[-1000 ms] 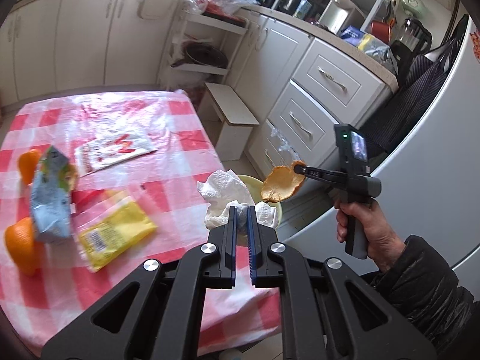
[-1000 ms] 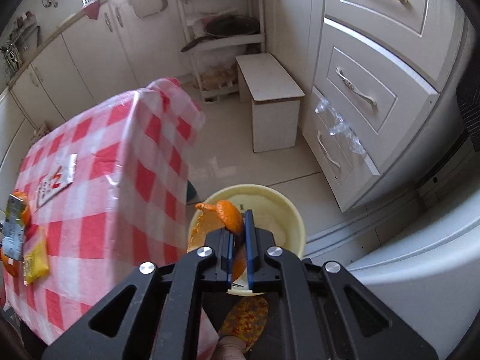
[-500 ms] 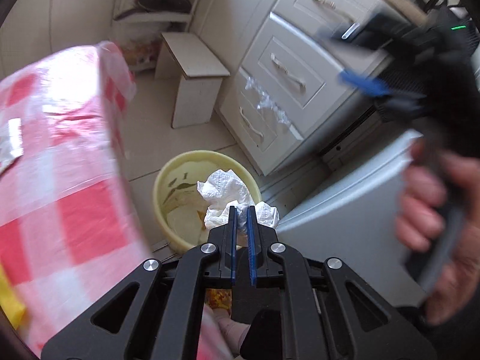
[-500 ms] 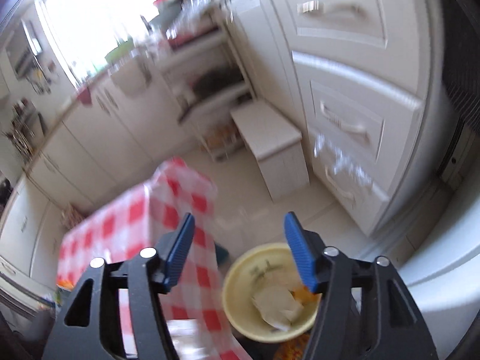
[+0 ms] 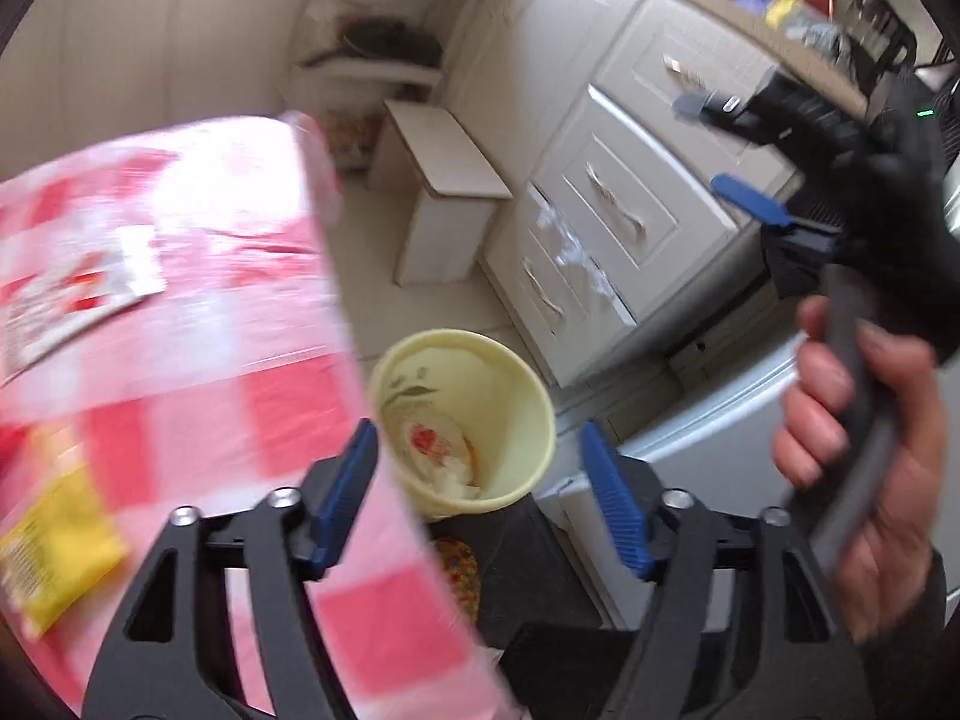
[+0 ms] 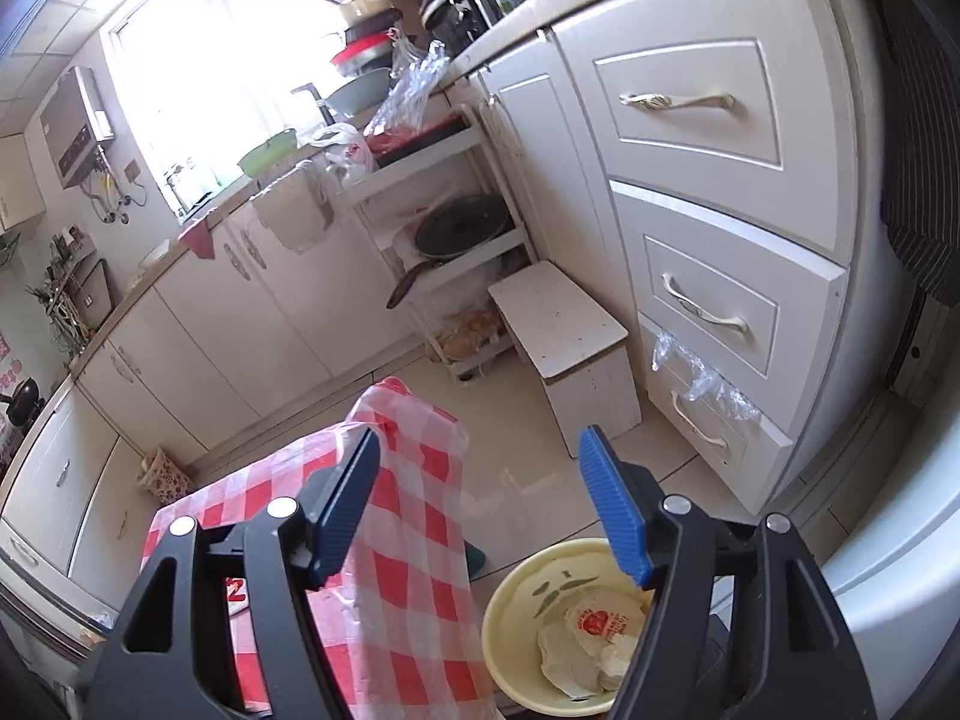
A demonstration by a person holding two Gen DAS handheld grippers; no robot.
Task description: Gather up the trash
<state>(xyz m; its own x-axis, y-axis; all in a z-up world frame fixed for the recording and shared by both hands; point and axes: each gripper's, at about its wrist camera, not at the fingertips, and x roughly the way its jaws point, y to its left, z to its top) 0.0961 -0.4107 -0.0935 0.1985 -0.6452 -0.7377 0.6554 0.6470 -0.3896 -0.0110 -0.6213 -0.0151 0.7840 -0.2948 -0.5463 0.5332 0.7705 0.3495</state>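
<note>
A pale yellow bin [image 5: 536, 420] stands on the floor beside the table's edge, with a crumpled white tissue [image 5: 450, 480] and wrappers lying inside. My left gripper [image 5: 477, 456] hovers above it, jaws opening, nothing between them. In the right wrist view the bin [image 6: 510, 594] holds a white wrapper with a red logo [image 6: 600, 621]. My right gripper [image 6: 480, 450] is higher up, jaws opening and empty. It also shows as the right gripper [image 5: 717, 150] in a hand [image 5: 858, 420]. A yellow packet [image 5: 60, 552] and a red-and-white packet [image 5: 66, 288] lie on the checked tablecloth [image 5: 180, 240].
A small white stool [image 6: 564, 324] stands on the tiled floor by the drawer unit [image 6: 720, 300]. A white appliance front [image 5: 720, 420] rises to the right of the bin. A patterned slipper [image 5: 456, 564] shows below the bin. The checked cloth [image 6: 414, 510] hangs over the table's corner.
The left gripper swung from the table to above the bin and opened, and the tissue dropped in. The right gripper let the orange peel go, opened and rose.
</note>
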